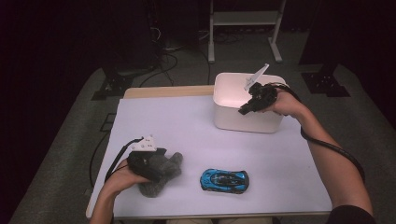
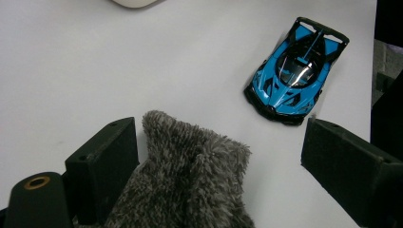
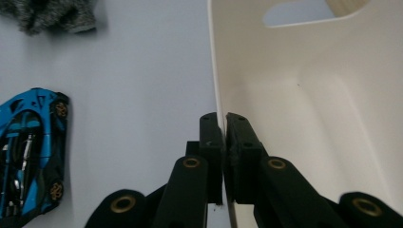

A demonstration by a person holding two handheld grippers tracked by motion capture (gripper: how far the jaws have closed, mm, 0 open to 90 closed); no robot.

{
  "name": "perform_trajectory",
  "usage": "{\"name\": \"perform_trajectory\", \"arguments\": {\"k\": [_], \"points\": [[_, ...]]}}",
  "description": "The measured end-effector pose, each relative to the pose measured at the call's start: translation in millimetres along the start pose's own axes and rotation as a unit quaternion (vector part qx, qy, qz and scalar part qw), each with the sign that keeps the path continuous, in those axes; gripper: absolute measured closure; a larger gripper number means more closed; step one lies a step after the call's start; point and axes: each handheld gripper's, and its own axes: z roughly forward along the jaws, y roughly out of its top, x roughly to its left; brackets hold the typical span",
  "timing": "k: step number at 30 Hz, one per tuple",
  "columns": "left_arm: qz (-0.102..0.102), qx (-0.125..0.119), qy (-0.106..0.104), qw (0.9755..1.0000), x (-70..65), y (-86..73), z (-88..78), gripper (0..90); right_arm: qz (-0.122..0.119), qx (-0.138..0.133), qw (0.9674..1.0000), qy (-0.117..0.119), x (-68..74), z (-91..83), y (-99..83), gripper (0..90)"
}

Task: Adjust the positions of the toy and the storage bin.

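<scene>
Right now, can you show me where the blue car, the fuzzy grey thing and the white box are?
blue car [image 1: 224, 180]: high view, on its roof.
fuzzy grey thing [image 2: 190, 175]: left gripper view, on its fur.
white box [image 1: 247, 122]: high view, on its front wall.

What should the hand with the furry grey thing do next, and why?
Probably close the left gripper on the grey plush. Its jaws stand open on either side of the plush, which lies on the table, so nothing is gripped yet. The right gripper is already shut on the bin wall, seemingly steadying it for a drop-in.
</scene>
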Motion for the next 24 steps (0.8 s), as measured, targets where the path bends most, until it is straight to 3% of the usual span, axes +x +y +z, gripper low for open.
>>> {"name": "perform_trajectory", "arguments": {"k": [7,14,24], "points": [[0.004,-0.002,0.0,1.0,-1.0,1.8,-1.4,11.6,-0.019,0.002,0.9997,0.017,13.8,3.7,5.4,86.5],[0.005,0.001,0.0,1.0,-1.8,1.8,-0.5,11.6,-0.048,0.003,0.9981,0.039,40.7,10.7,14.1,86.4],[0.006,-0.006,-0.002,1.0,-3.8,2.5,-2.8,11.6,-0.094,-0.004,0.9927,0.075,77.4,23.7,28.9,85.9]]}}
